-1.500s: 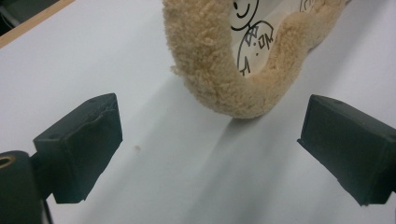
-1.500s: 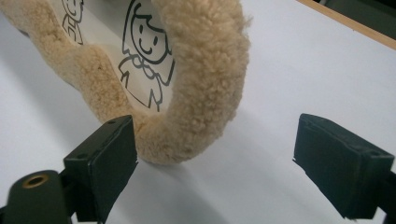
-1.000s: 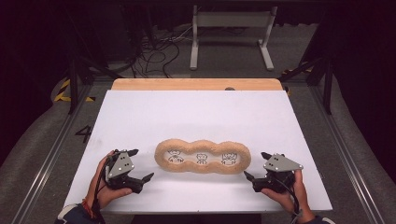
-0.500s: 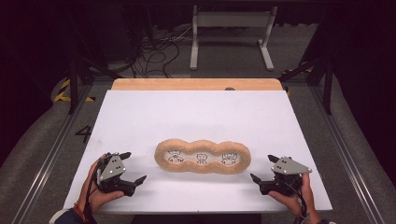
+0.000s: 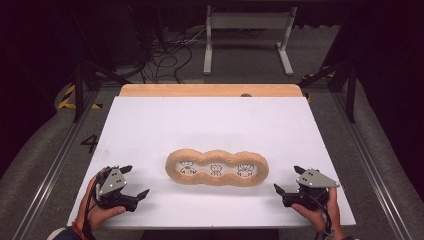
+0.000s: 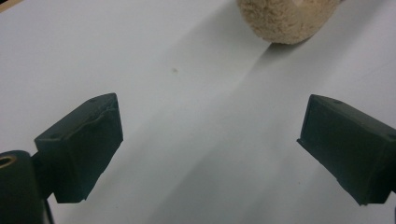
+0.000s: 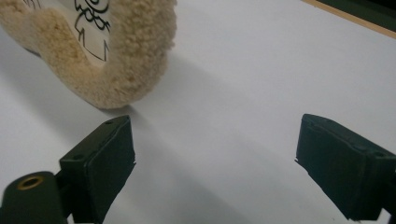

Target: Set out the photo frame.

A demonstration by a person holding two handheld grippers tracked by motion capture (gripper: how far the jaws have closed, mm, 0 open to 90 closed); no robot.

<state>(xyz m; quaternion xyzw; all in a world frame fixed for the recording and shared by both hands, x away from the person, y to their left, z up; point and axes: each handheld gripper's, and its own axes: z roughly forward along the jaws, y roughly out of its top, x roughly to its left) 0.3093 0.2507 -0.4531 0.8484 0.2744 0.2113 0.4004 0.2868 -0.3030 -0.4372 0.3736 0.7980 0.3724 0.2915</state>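
A fleecy three-lobed mat point(image 5: 217, 168) lies flat at lower centre of the white table point(image 5: 210, 120), untouched. The left gripper point(image 5: 134, 181), lower left, and right gripper point(image 5: 287, 179), lower right, flank it with jaws spread wide and holding nothing. Any handling of the mat appears yet to begin; its printed figures are too small to identify.

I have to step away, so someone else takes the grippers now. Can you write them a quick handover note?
Left gripper: open, holding nothing, low over the table to the left of the fleecy three-ring piece.
Right gripper: open, holding nothing, to its right.
The piece lies flat near the table's front middle, touched by neither gripper.
Done: nothing visibly.
Left: likely grasping each end.
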